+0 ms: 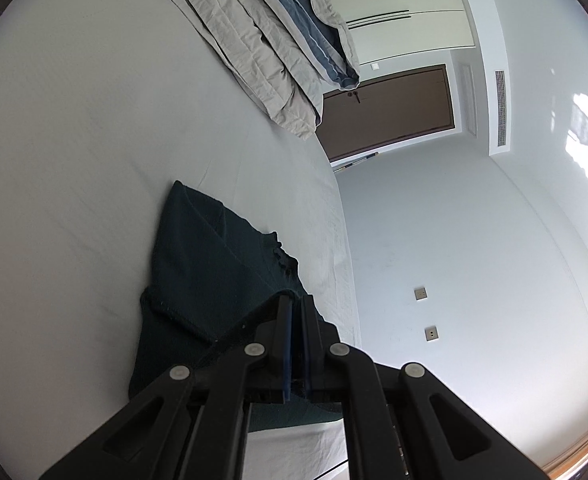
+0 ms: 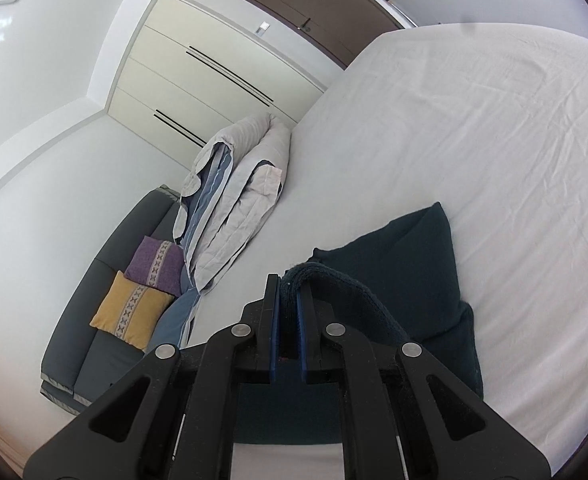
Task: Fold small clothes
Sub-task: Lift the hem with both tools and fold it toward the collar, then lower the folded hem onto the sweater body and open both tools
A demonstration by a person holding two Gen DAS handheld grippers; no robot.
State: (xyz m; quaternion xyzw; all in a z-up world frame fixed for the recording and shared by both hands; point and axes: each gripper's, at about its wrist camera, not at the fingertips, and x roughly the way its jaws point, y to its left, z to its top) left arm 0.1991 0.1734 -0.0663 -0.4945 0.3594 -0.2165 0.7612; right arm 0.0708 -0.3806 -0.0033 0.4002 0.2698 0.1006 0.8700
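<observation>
Your left tongs [image 1: 294, 304] are pinching an edge of the dark green garment [image 1: 210, 264], their blue pads closed on the cloth. Your right tongs [image 2: 290, 284] are clamping a thick rolled hem of the same garment [image 2: 405, 264], which is bulging up between the pads. The garment is lying rumpled on the white bed [image 2: 473, 128], near its edge. Farther along the bed, a grey and blue quilt [image 2: 234, 200] is lying bunched. Beyond it, a yellow cushion [image 2: 130, 312] and a purple cushion [image 2: 158, 264] are resting on a grey sofa [image 2: 94, 344].
</observation>
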